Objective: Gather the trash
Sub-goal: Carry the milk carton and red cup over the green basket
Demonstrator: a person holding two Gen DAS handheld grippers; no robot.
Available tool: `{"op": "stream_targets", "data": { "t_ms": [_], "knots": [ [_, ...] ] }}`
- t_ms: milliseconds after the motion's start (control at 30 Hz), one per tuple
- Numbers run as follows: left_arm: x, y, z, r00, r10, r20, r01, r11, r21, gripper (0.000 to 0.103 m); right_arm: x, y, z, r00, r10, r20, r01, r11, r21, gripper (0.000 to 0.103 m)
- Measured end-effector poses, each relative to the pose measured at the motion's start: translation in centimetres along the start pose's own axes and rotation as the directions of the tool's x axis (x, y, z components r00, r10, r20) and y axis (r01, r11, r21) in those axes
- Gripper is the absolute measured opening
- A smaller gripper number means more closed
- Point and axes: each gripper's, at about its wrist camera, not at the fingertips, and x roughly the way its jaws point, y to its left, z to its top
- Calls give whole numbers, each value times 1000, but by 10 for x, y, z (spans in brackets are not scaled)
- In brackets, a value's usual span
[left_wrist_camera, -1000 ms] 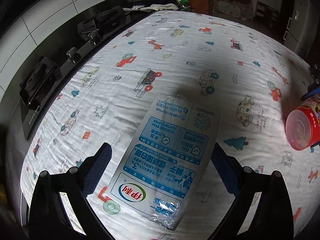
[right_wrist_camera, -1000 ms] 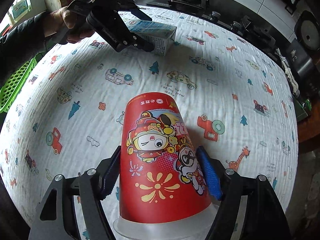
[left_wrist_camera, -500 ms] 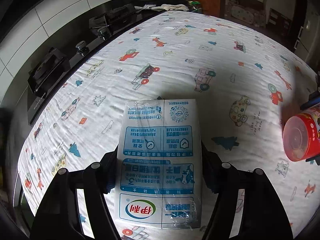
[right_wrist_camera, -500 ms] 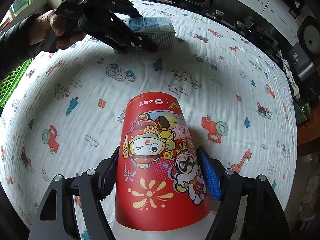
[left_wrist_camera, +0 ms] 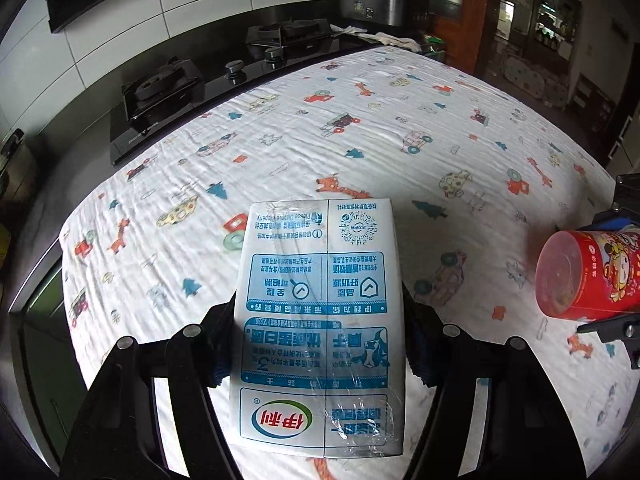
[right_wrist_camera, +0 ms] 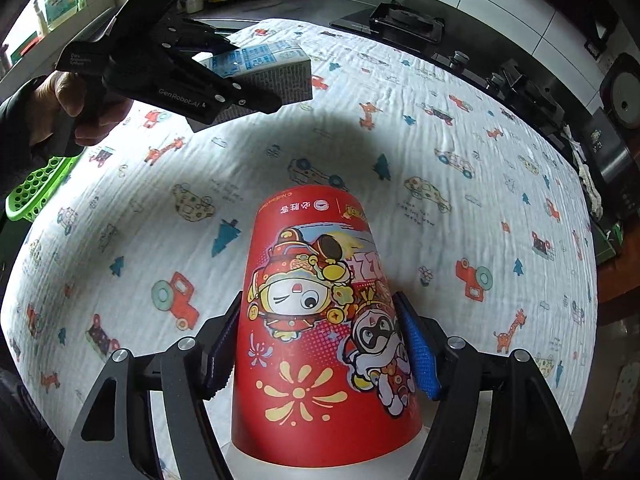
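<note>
Tablecloth [left_wrist_camera: 360,92] beside black stove [left_wrist_camera: 160,92].

1. The left gripper [left_wrist_camera: 320,344] is pointing steeply downward, its two pads pressing on the sides of a milk carton [left_wrist_camera: 320,320] and holding it above the cloth.
2. The person's left hand [right_wrist_camera: 76,108] is wrapping around that gripper's handle, a dark sleeve covering the wrist.
3. The right gripper [right_wrist_camera: 320,348] is also tilting steeply down, its jaws closing further on a red cup [right_wrist_camera: 320,320] already pinched between the pads.
</note>
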Motion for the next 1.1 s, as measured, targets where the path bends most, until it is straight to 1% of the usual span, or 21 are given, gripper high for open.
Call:
{"op": "stream_targets", "data": {
  "t_ms": [100, 233, 333, 467, 600, 700, 833, 900, 1100],
  "knots": [
    [-34, 14, -25, 999, 31, 20, -31, 999, -41, 66, -7, 20, 6, 999, 21, 24, -21, 1000, -19, 68],
    [-76, 33, -58, 996, 84, 29, -81, 991, -107, 66, -15, 51, 15, 997, 57, 55, -54, 997, -50, 68],
    [-107, 47, -87, 989, 145, 25, -141, 980, -140, 66, -19, 78, 24, 993, 89, 78, -82, 993, -82, 68],
    [-146, 68, -128, 974, 227, 12, -220, 954, -206, 66, -22, 114, 37, 986, 135, 96, -122, 984, -128, 68],
    [-176, 92, -171, 957, 288, -20, -282, 917, -284, 66, -23, 147, 48, 978, 177, 110, -157, 973, -168, 68],
    [-186, 107, -204, 945, 320, -67, -323, 886, -333, 66, -24, 170, 58, 972, 205, 114, -181, 965, -191, 68],
    [-187, 126, -243, 934, 331, -138, -358, 851, -384, 66, -27, 199, 72, 963, 240, 120, -210, 952, -221, 68],
    [-184, 132, -259, 930, 329, -166, -368, 840, -398, 67, -29, 212, 78, 959, 255, 122, -222, 947, -233, 68],
    [-171, 141, -295, 903, 341, -262, -423, 809, -408, 68, -29, 244, 95, 946, 296, 131, -256, 932, -257, 68]
  ]
}}
